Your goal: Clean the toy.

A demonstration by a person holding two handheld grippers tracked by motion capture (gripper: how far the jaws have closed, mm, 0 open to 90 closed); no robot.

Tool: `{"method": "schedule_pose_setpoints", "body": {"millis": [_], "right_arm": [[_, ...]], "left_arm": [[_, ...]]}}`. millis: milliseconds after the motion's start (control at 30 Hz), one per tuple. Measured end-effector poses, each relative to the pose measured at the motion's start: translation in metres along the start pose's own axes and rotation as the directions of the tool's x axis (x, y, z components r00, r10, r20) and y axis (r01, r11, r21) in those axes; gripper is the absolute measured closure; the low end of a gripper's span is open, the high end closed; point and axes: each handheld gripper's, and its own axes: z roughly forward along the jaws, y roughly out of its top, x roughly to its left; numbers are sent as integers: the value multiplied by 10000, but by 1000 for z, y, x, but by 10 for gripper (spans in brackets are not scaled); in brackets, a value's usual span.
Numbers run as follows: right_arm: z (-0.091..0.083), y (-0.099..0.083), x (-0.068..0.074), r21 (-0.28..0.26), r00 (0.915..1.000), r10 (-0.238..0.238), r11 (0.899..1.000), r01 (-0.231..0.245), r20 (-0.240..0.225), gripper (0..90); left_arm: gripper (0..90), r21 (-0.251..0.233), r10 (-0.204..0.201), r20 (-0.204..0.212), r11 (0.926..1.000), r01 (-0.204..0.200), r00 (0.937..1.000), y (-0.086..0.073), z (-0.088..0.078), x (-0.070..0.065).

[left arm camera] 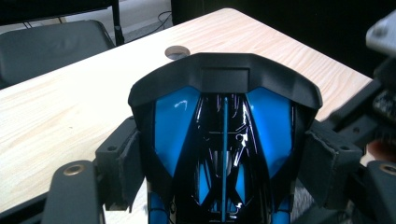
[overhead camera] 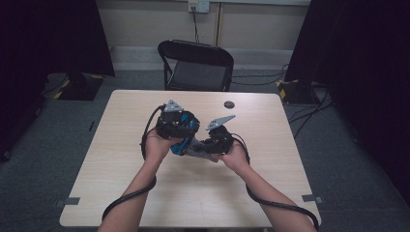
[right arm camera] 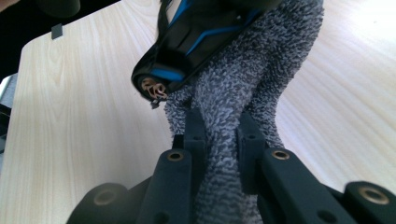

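Note:
A glossy blue and black plastic object (left arm camera: 173, 126) with a black arched top sits between the padded jaws of my left gripper (left arm camera: 224, 163), which is shut on its sides. In the high view the left gripper (overhead camera: 180, 137) holds the blue object (overhead camera: 179, 146) just above the middle of the table. My right gripper (right arm camera: 223, 135) is shut on a fuzzy grey cloth (right arm camera: 252, 70). The cloth runs up from the jaws and lies against the underside of the object (right arm camera: 196, 37). From above, the right gripper (overhead camera: 212, 145) is close at the right, with the cloth (overhead camera: 199, 152) between the hands.
The light wooden table (overhead camera: 145, 193) carries a small round dark disc (overhead camera: 229, 104) near its far edge, also seen as a disc (left arm camera: 177, 52) ahead of the left gripper. A black folding chair (overhead camera: 198, 67) stands behind the table. Cables trail along both forearms.

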Motion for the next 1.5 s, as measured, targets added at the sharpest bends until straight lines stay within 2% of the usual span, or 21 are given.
{"method": "schedule_pose_setpoints", "body": {"millis": [167,600,700,800,933,1133,1267,1500], "right_arm": [[7,-3,3,112,9998,-36,9999,38,-201,790],[20,-11,7,374,9985,-77,9993,98,-550,790],[21,-14,3,600,9988,-139,9981,168,-474,789],[17,-17,-2,571,9991,61,9984,-37,-427,789],[8,-17,-7,655,9999,-45,9978,55,-156,789],[-14,-12,-23,420,9984,256,9987,-277,508,789],[-31,-5,-35,214,9938,470,9986,-494,1007,789],[-59,11,-48,-278,9846,529,9984,-490,1668,788]], "left_arm": [[255,-6,-106,-16,9999,106,9999,1,1,2],[255,-100,-81,-56,9999,81,10000,7,3,1],[255,-69,-58,-51,10000,58,10000,7,2,2],[255,-102,-105,-96,9999,104,9999,7,-1,4],[255,-121,-68,-162,9999,66,9998,6,-6,6],[255,-78,-48,-192,10000,47,9998,3,-10,7],[255,-18,-51,-199,10000,51,9998,0,-11,7],[255,98,-66,-138,9999,68,9999,-6,-8,6]]}}
